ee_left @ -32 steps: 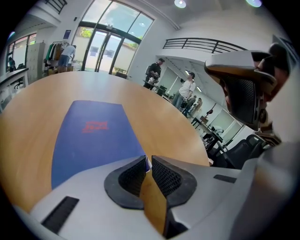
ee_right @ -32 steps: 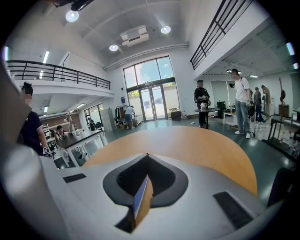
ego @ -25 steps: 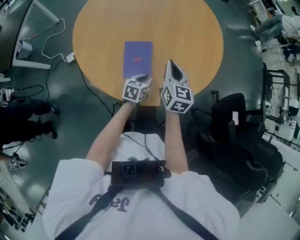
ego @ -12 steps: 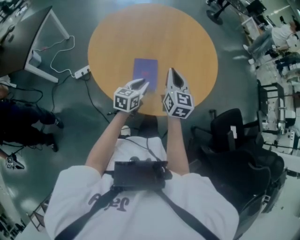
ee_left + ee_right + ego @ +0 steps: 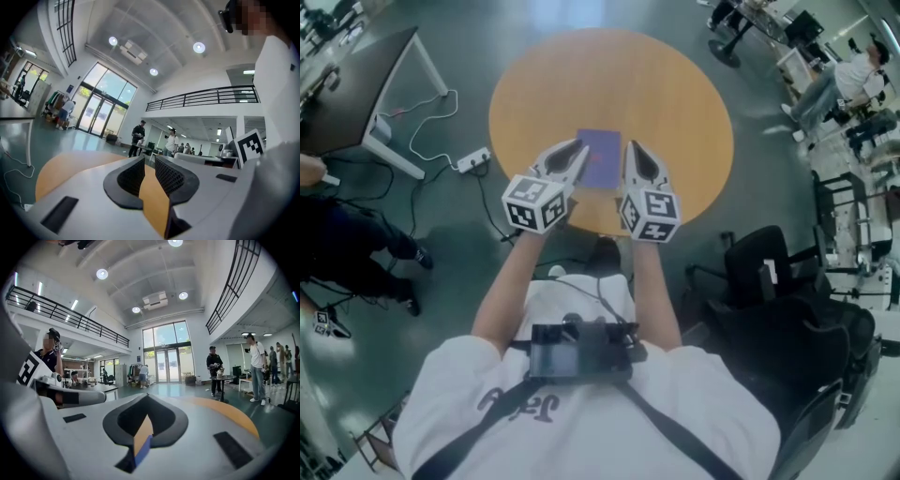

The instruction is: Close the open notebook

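We see the notebook (image 5: 600,157) lying shut and flat, purple cover up, on the round wooden surface (image 5: 675,94). It sits on the half of the surface nearer to us.

Our left gripper (image 5: 574,150) is just left of the notebook, and in the head view its tips overlap the notebook's left edge. In the left gripper view the left gripper (image 5: 149,159) points level across the hall. Its black fingers (image 5: 131,176) stand a little apart, with only bare wood showing in the gap and nothing held between them.

Our right gripper (image 5: 634,148) is just right of the notebook, side by side with the left one. In the right gripper view the right gripper (image 5: 146,395) has its fingers (image 5: 164,420) closed tip to tip. They grip nothing. Through the slot below the tips we see a strip of wood and a sliver of the notebook's blue-purple cover (image 5: 143,448).

Each gripper's marker cube (image 5: 534,202) is on the side of the notebook towards our chest.

A white power strip (image 5: 473,161) lies on the floor, left of the notebook and past the surface's rim. A black chair (image 5: 764,258) stands right of the notebook and nearer to us.
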{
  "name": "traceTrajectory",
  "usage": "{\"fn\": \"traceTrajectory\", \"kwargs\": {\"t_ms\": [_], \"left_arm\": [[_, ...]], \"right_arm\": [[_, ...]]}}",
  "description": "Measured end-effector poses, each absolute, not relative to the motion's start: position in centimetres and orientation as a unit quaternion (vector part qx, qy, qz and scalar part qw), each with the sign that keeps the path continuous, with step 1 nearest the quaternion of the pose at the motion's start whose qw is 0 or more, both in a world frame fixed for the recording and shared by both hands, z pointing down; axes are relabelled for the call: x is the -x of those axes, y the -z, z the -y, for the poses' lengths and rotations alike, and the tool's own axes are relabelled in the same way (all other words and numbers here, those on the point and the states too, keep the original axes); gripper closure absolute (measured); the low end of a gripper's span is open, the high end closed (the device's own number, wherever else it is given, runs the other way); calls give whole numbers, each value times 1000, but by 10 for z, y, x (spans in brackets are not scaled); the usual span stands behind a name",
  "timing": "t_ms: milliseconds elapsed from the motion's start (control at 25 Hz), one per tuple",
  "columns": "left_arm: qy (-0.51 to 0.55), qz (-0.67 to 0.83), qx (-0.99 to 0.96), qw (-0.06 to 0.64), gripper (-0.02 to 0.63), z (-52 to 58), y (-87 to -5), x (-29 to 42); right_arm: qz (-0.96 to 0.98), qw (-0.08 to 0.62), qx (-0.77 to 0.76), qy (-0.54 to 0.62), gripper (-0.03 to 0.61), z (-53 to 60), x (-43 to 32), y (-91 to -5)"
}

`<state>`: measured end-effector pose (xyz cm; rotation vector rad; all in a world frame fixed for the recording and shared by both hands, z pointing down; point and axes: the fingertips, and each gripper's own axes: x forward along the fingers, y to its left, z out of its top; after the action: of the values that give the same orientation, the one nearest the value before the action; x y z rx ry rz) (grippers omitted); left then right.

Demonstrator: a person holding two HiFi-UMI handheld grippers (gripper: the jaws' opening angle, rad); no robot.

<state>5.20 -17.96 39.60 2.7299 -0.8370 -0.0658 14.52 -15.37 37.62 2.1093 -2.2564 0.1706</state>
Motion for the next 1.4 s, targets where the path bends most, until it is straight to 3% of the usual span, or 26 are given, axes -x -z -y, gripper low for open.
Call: {"fn": "traceTrajectory", "kwargs": {"t_ms": [240, 480, 1400], "left_arm": [[28, 330, -940, 81, 572, 175, -366, -35], [27, 358, -931, 69, 601, 173, -363, -23], [15, 366, -929, 48, 603, 168, -362, -33]], "right_arm": [[737, 22, -674, -37, 568, 148, -133, -363], [741, 30, -670, -23, 568, 139, -126, -357], [752, 28, -658, 23, 568, 132, -116, -339]]}}
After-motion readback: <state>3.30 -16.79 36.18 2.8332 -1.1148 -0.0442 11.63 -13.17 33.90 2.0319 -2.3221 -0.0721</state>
